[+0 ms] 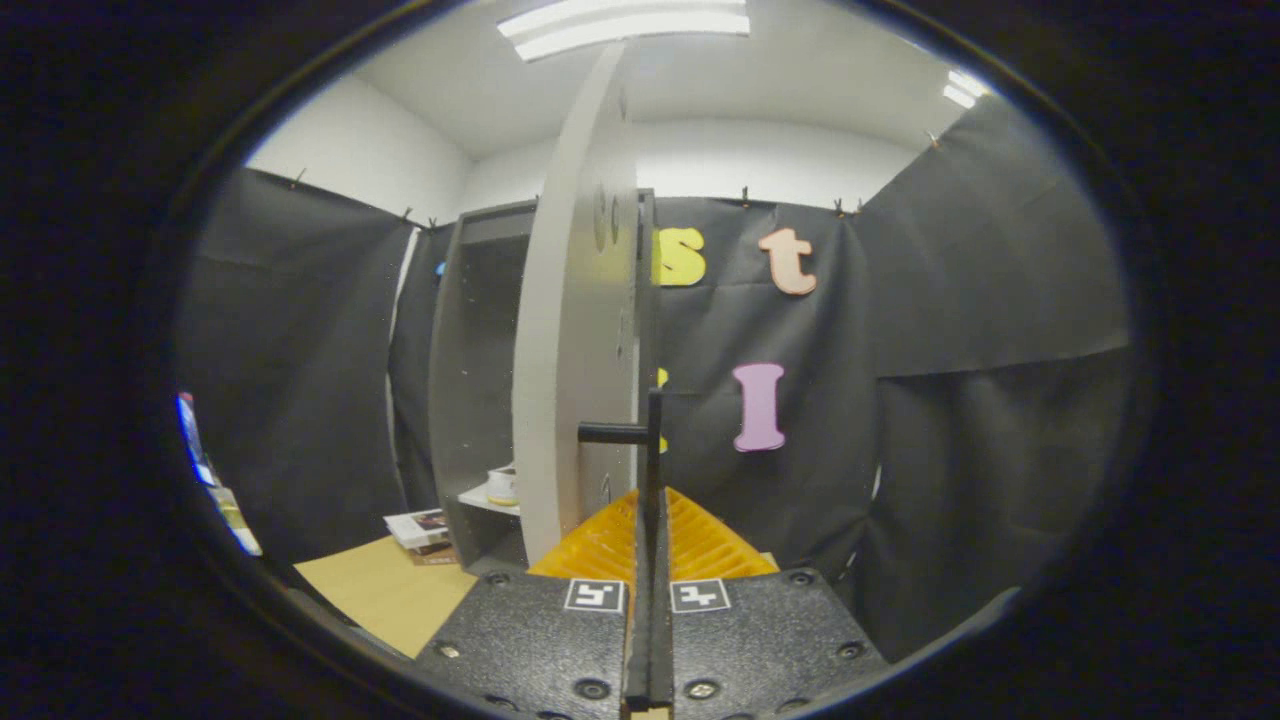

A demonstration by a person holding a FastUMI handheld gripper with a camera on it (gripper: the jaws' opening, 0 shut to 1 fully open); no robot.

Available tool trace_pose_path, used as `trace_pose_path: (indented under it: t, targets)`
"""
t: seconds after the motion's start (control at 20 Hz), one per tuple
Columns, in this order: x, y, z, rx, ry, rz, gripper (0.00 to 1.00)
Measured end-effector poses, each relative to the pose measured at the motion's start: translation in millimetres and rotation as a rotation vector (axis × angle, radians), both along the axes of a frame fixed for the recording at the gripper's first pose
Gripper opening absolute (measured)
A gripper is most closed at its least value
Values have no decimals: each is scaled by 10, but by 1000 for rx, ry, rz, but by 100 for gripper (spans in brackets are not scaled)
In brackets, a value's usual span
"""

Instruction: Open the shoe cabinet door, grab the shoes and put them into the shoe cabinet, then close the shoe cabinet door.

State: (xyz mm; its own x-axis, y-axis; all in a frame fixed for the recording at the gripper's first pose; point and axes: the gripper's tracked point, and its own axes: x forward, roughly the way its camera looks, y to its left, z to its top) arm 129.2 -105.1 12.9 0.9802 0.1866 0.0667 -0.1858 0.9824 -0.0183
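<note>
Tongs (652,520) clamped on door handle (652,470), cabinet door (575,330) ajar, shoe (502,484) inside.

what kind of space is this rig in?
Likely an indoor recording booth: black cloth wall, ceiling strip light, and a grey shoe cabinet with its door open. The claw is shut on the door's handle.

Bright ceiling tube light (625,25) at twelve o'clock glares; fisheye bends the edges; cabinet interior (490,340) shadowed; focus sharp
</note>
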Motion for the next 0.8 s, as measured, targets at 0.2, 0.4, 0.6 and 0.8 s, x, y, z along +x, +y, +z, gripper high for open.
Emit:
trace_pose_path:
  t: [0.2, 0.4, 0.6, 0.8]
  targets:
    - [-96, -239, -32, -76, -59, -109, 11]
    - [-665, -400, 14, -225, -204, -313, 49]
    - [-1187, -102, -193, -183, -266, -341, 66]
    - [-1297, 356, -571, -105, -227, -224, 83]
